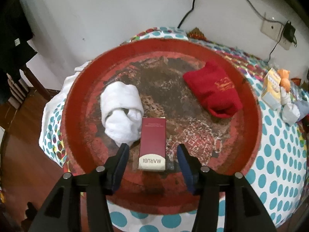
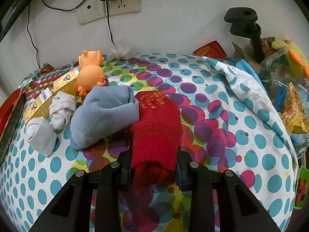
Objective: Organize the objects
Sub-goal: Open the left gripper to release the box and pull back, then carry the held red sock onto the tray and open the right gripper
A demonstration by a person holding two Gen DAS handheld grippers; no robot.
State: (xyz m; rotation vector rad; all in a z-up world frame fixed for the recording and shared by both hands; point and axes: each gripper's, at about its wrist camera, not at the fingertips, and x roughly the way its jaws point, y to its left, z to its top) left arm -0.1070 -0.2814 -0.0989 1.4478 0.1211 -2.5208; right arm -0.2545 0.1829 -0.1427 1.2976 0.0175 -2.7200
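Note:
In the left wrist view a round red tray (image 1: 81, 89) holds a white rolled sock (image 1: 121, 108), a red rolled sock (image 1: 212, 90) and a maroon MARUBI box (image 1: 152, 145). My left gripper (image 1: 152, 150) is open, its fingers apart on either side of the box's near end, not touching it. In the right wrist view my right gripper (image 2: 153, 158) is shut on a red rolled sock (image 2: 156, 123) on the dotted tablecloth. A blue rolled sock (image 2: 104, 116) leans against it on the left.
Left of the blue sock lie two white socks (image 2: 61, 110), (image 2: 41, 135), yellow boxes (image 2: 65, 83) and an orange toy (image 2: 90, 73). The tray's edge (image 2: 7, 108) shows far left. A folded cloth (image 2: 241, 85), bags and a black clamp (image 2: 249, 27) crowd the right. A wall with sockets is behind.

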